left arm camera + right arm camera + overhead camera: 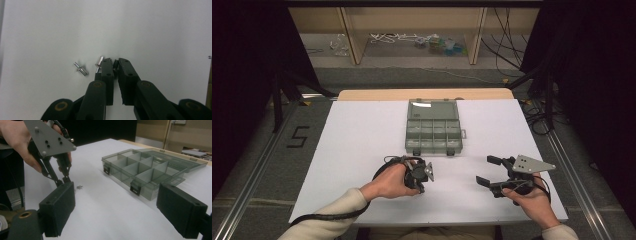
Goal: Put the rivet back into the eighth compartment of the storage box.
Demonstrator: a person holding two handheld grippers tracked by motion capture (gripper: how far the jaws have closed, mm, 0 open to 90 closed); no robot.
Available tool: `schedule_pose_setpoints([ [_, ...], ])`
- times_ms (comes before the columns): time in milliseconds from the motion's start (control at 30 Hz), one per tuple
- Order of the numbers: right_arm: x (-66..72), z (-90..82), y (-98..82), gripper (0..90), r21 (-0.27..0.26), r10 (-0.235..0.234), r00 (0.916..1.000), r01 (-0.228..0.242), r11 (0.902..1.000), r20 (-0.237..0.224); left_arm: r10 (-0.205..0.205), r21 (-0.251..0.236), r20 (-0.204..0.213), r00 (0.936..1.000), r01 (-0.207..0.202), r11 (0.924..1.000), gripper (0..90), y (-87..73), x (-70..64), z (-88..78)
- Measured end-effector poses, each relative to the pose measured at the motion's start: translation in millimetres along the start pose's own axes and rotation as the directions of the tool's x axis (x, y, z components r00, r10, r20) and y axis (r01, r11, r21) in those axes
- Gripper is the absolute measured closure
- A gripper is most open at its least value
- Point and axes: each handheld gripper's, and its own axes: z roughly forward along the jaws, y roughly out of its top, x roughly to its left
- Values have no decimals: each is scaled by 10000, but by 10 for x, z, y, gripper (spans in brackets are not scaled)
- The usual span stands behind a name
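Note:
My left gripper (424,181) points down at the white table (362,145), held in a hand. In the left gripper view its jaws (115,62) are almost together, pinching a small metal rivet (115,66) at their tips. Two more rivets lie loose on the table just left of them, one (81,69) apart and one (99,63) against the left jaw. My right gripper (484,170) rests near the front right, open with nothing between its fingers. The right gripper view has the left gripper (63,180) tip-down beside a loose rivet (79,186).
A clear grey compartment box (408,136) stands open at the table's middle back, its lid (432,107) folded away. In the right gripper view the box (120,177) sits to the right of the left gripper. Shelving and cables lie beyond the far edge.

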Motion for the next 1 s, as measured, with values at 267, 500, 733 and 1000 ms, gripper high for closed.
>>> schedule_pose_setpoints([
  [267,-2,-1,0,165,-16,-27,10000,27,10000,28,-188,-258,-79,9998,186,9995,829,-23,13,-40],
  [500,0,-2,1,165,-42,-11,10000,11,10000,29,-293,-713,-135,9995,282,9971,829,-21,9,-108],
  [733,-1,-4,1,165,-57,7,10000,-7,10000,-13,-957,-1745,-261,9951,898,9806,829,-43,19,-165],
  [1000,1,5,-2,165,-219,25,10000,-25,9998,-8,-1820,-3006,-215,9831,1672,9390,829,-51,46,-210],
])
